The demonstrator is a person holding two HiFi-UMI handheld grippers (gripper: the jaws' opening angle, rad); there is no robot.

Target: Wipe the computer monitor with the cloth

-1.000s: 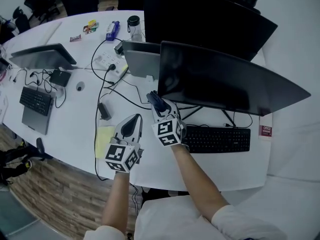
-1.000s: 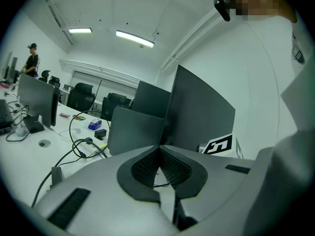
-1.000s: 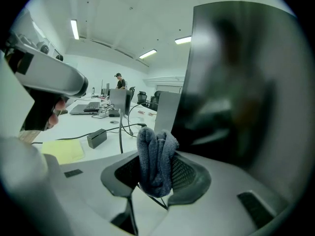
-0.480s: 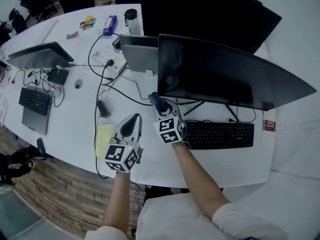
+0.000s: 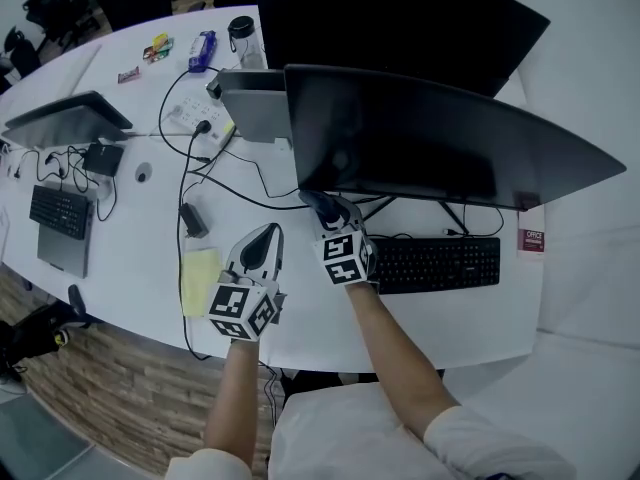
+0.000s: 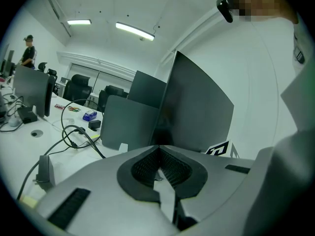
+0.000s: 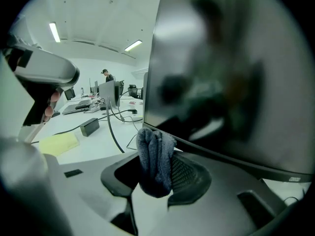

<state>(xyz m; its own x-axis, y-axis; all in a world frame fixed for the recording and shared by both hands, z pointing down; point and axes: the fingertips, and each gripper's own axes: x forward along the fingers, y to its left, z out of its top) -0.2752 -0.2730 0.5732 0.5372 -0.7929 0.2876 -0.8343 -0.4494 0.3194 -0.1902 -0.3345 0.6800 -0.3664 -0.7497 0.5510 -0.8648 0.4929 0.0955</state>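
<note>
A wide dark monitor (image 5: 450,143) stands on the white desk (image 5: 150,238); it fills the right gripper view as a dark screen (image 7: 231,77). My right gripper (image 5: 325,208) is shut on a folded blue-grey cloth (image 7: 155,161), which sits just below the screen's lower left corner. The cloth (image 5: 318,204) shows as a dark tuft in the head view. My left gripper (image 5: 264,240) hovers lower left of the monitor, jaws shut with nothing between them (image 6: 158,151).
A black keyboard (image 5: 435,264) lies under the monitor. A yellow notepad (image 5: 200,280), a black adapter (image 5: 193,219) and cables (image 5: 210,168) lie left. A second grey monitor back (image 5: 255,108), a power strip (image 5: 190,118) and a laptop (image 5: 65,118) stand further back.
My right gripper with the cloth has moved up closer to the monitor's lower left corner. The head view has shifted slightly; the left gripper has barely moved.
</note>
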